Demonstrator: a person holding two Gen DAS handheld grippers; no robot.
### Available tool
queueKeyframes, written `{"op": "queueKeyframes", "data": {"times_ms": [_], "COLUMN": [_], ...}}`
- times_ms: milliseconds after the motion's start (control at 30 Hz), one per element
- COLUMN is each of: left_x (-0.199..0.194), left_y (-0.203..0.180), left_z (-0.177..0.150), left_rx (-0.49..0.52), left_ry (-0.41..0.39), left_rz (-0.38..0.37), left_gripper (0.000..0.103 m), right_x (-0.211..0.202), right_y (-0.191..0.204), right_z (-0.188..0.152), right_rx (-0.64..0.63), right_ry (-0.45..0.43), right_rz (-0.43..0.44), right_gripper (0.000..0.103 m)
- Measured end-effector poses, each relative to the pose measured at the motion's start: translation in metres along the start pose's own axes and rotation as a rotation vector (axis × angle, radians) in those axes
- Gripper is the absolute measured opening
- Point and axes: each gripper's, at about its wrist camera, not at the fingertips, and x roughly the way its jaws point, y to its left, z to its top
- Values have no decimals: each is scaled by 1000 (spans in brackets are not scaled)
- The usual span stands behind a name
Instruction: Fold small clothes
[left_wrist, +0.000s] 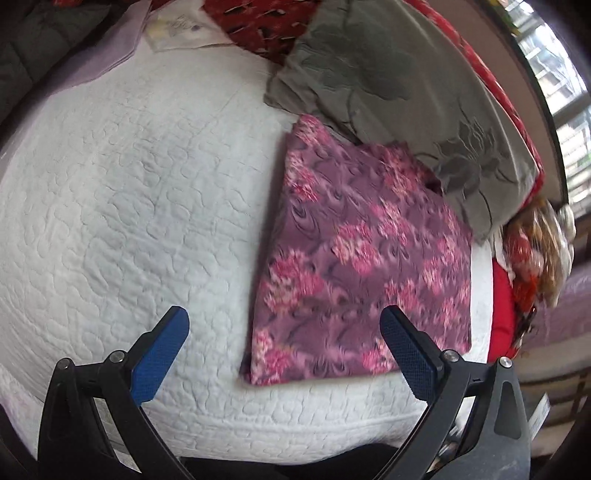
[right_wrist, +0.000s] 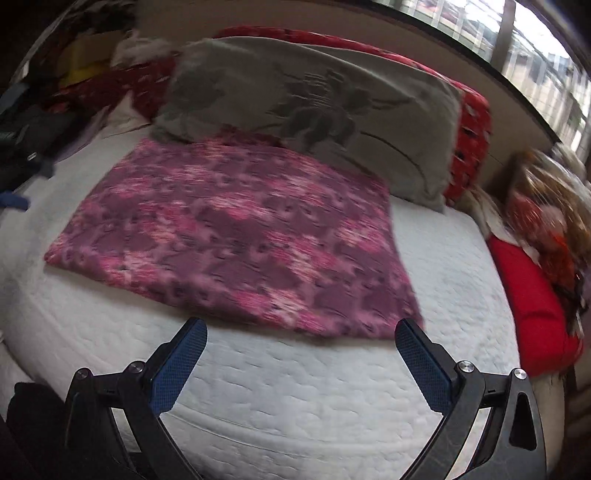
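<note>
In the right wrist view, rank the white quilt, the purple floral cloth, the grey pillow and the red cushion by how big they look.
1. white quilt
2. purple floral cloth
3. grey pillow, which lies farther back and is partly hidden by the cloth, so its true size is unsure
4. red cushion, partly covered

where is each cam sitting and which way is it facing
Left wrist: on the left gripper, looking along its open jaws across the white quilt, with the purple floral cloth ahead to the right.
Right wrist: on the right gripper, facing the same cloth head on, open jaws just short of its near edge.
Shared: cloth, quilt, grey pillow behind it, red cushion, window.
</note>
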Motion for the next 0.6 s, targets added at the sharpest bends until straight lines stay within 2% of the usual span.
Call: {"op": "queueKeyframes", "data": {"times_ms": [167, 267, 333, 400, 467, 533, 567, 600], "left_x": [11, 15, 18, 23, 27, 33, 37, 41], "left_y": [9, 11, 12, 12, 14, 15, 16, 17], "left_z": [24, 37, 46, 55, 61, 69, 72, 76], "left_rx": [-48, -23, 3, 24, 33, 25, 18, 11], "left_ry": [47, 59, 74, 88, 100, 113, 118, 129], "left_rz": [20, 26, 22, 24, 18, 12, 5, -6], "left_gripper": [103, 103, 103, 103, 103, 103, 103, 103], "right_x": [18, 35, 48, 61, 74, 80, 82, 85], "right_y": [90, 137, 164, 187, 205, 217, 220, 220], "right_z": [20, 27, 31, 31, 29, 28, 30, 32], "right_rx": [-283, -428, -511, -584, -656, -689, -686, -678], "right_ry": [-54, -85, -105, -129, -170, -258, -285, -296], "right_rz": [112, 136, 121, 60, -43, -122, -140, -151], "right_gripper": [101, 101, 101, 101, 101, 101, 98, 83]}}
